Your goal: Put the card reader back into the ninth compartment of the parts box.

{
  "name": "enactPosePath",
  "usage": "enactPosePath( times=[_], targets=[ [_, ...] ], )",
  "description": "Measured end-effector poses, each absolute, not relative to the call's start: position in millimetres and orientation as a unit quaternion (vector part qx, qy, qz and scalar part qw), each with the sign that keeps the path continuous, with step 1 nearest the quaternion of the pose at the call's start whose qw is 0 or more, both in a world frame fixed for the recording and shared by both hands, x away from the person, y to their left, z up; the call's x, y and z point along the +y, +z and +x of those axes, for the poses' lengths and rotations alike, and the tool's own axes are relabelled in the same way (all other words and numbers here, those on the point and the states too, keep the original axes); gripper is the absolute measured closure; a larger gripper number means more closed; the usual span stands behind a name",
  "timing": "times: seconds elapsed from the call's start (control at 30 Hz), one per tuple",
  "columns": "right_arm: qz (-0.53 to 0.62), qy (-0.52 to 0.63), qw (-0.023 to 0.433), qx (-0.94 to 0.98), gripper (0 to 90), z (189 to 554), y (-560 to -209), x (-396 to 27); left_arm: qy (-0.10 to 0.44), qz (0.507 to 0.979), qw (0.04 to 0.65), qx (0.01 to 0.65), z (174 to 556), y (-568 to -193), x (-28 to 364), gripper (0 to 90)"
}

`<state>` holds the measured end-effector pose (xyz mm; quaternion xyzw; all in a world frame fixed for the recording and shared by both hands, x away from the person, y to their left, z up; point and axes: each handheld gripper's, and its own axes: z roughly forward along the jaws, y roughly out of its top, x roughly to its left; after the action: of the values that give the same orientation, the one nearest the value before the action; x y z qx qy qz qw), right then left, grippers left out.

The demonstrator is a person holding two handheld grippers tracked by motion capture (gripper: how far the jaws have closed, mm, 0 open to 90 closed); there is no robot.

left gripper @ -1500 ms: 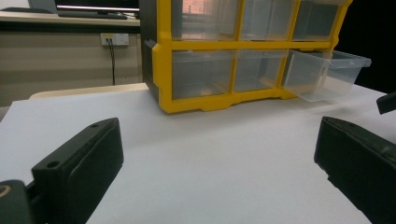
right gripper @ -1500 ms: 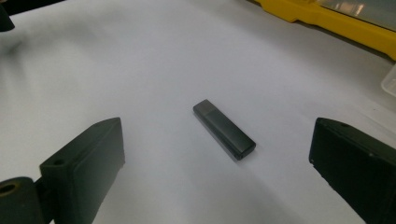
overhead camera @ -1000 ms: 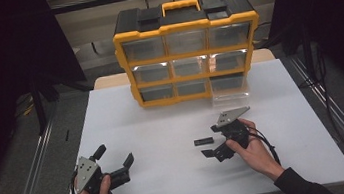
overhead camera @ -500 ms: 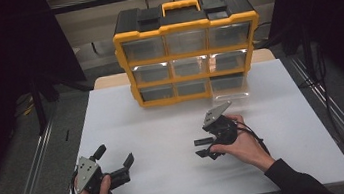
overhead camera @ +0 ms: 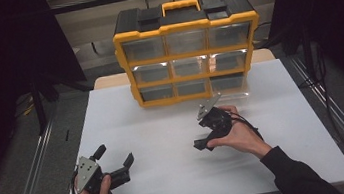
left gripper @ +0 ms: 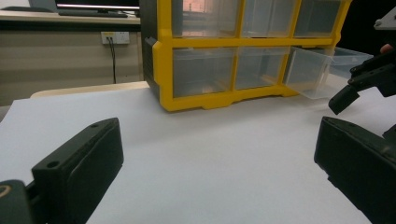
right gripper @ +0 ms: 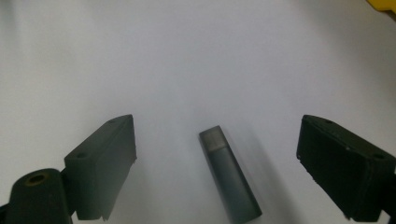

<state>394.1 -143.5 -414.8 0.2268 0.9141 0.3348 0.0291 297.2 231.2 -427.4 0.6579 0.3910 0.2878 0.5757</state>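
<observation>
The left gripper [overhead camera: 116, 166] rests near the white table's [overhead camera: 166, 143] front-left edge, jaws wide and empty. Right of centre, the right gripper [right gripper: 217, 163] hovers over a small dark grey rectangular bar [right gripper: 229, 175] lying flat on the table; its jaws have just been closing slightly yet stand wide, the bar between them untouched. A clean pick probably needs the gripper lowered, its pads squared to the bar's long sides.

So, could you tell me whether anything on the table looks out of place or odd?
Yes. The organizer's bottom right drawer is pulled out while the others sit flush. A small dark grey stick also lies loose on the white table, between the open jaws of the right gripper.
</observation>
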Motion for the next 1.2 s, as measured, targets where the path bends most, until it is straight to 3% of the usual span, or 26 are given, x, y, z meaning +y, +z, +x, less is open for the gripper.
enactPosePath(
  times=[0.77,1.07,1.2],
  targets=[
    [0.191,0.261,0.010,0.946,35.7,404.4,-425.1,-138.9,0.291,0.662,0.569,0.391,296.8,-427.8,231.8,1.5],
    [0.183,0.233,0.001,0.955,55.2,406.6,-430.4,-141.6,0.289,0.664,0.568,0.390,297.2,-428.0,231.3,1.5],
    [0.175,0.229,0.008,0.958,59.6,407.0,-430.7,-142.8,0.289,0.666,0.568,0.388,297.2,-428.0,231.3,1.5]
  ],
)
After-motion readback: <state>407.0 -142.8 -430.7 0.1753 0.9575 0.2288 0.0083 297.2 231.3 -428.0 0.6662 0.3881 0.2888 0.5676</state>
